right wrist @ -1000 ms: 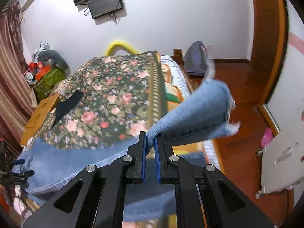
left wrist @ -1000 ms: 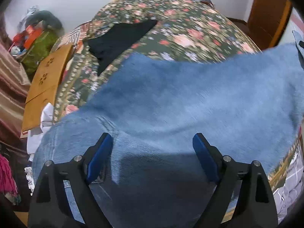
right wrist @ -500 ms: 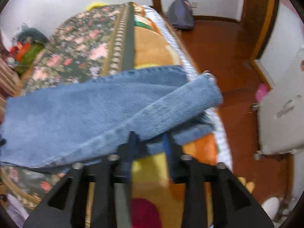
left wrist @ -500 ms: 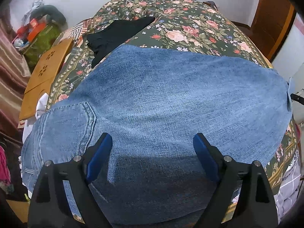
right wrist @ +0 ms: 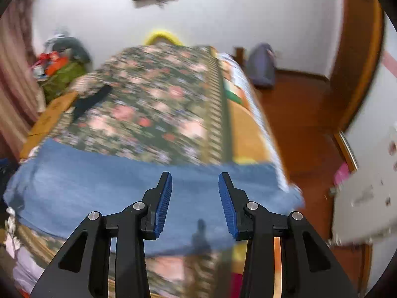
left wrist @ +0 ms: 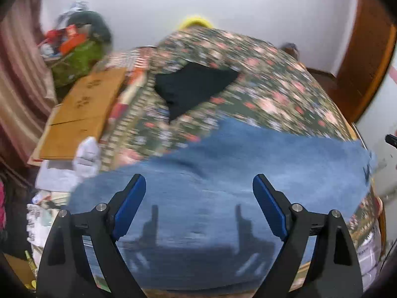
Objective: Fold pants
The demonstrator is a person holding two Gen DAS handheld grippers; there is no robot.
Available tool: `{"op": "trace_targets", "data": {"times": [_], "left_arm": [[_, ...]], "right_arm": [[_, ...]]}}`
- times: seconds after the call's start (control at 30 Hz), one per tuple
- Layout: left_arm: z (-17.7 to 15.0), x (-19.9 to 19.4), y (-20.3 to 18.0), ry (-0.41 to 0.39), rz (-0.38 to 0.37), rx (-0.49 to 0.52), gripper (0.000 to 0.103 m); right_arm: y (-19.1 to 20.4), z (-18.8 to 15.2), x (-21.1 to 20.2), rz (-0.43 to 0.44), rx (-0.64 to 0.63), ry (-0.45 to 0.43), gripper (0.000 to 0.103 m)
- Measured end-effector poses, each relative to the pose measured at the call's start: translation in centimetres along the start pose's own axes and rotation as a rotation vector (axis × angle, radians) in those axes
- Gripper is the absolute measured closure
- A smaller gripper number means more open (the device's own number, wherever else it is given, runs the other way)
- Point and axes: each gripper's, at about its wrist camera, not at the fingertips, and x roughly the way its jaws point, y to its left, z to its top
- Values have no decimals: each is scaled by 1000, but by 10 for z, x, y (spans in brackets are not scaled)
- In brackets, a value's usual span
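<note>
The blue denim pants lie flat across the near end of the bed, on the flowered bedspread. They also show in the right wrist view, running from the left edge to the right bed edge. My left gripper is open and empty, above the pants' near part. My right gripper is open and empty, above the pants near their right end. Both views are motion-blurred.
A black garment lies on the bedspread beyond the pants. A wooden board and cluttered bags stand at the bed's left. A wooden floor, a door frame and a grey bag are to the right.
My right gripper has opened and let go of the pant leg end, which now lies flat on the bed. Both grippers have lifted and tilted up from the pants.
</note>
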Motion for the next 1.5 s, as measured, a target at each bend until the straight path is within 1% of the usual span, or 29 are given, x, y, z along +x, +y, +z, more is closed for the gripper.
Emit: {"op": "trace_targets", "data": {"times": [0.07, 0.17, 0.27, 0.33, 0.43, 0.47, 0.57, 0.6, 0.67, 0.77, 0.83, 0.87, 0.9, 0.93, 0.97, 1.0, 1.03, 1.07, 1.13, 1.17, 1.2, 1.23, 1.27, 1.3, 1.4, 1.43, 1.5], "left_arm": [[4, -4, 32, -7, 34, -29, 15], [5, -5, 85, 2, 75, -88, 15], [-2, 5, 141, 37, 106, -157, 15], [-9, 20, 176, 73, 132, -194, 15], [-24, 43, 210, 128, 146, -232, 15], [-30, 48, 216, 140, 146, -242, 15], [-47, 72, 235, 195, 114, -280, 15], [-52, 79, 239, 214, 91, -294, 15], [-61, 92, 241, 250, 27, -315, 21], [-71, 106, 239, 278, -64, -319, 34], [-77, 110, 233, 286, -114, -314, 51], [-79, 110, 230, 287, -142, -315, 56], [-80, 110, 227, 285, -165, -318, 68], [-82, 109, 225, 280, -205, -325, 79], [-82, 108, 224, 281, -217, -325, 81], [-83, 107, 222, 275, -216, -323, 84], [-85, 104, 220, 266, -211, -316, 92], [-85, 104, 218, 263, -202, -313, 95], [-88, 99, 215, 245, -153, -301, 98], [-88, 97, 215, 233, -122, -288, 101], [-88, 94, 214, 222, -67, -264, 101], [-86, 90, 209, 205, -6, -224, 100], [-84, 89, 208, 195, 30, -200, 100], [-82, 88, 204, 192, 72, -170, 99], [-77, 97, 202, 202, 138, -111, 98], [-76, 101, 204, 214, 139, -113, 97], [-74, 108, 211, 237, 104, -141, 97]], "right_arm": [[33, 10, 1, 51, -41, -18, 63], [81, 21, 8, 119, -108, -32, 60], [131, 29, 25, 173, -180, -20, 59], [164, 33, 41, 205, -223, 2, 58], [206, 35, 64, 253, -275, 43, 57], [219, 35, 71, 269, -291, 58, 57], [252, 36, 90, 318, -328, 109, 57], [261, 37, 95, 330, -336, 119, 57], [279, 39, 106, 347, -362, 137, 57], [302, 44, 126, 365, -397, 162, 57], [313, 45, 137, 365, -406, 181, 57], [318, 46, 145, 371, -409, 197, 57], [320, 47, 149, 379, -408, 210, 57], [323, 48, 158, 393, -403, 230, 57], [325, 48, 163, 403, -399, 247, 57], [327, 48, 168, 413, -394, 270, 59], [329, 47, 171, 424, -390, 286, 67], [332, 45, 174, 417, -397, 299, 71], [335, 40, 174, 407, -434, 286, 76], [336, 36, 170, 399, -463, 259, 79], [335, 35, 168, 393, -478, 244, 81], [336, 33, 164, 378, -496, 210, 88], [335, 32, 162, 363, -507, 189, 91], [336, 32, 162, 353, -519, 180, 92], [341, 31, 163, 301, -556, 156, 94], [343, 31, 164, 282, -561, 145, 94], [344, 33, 169, 255, -546, 144, 94]]}}
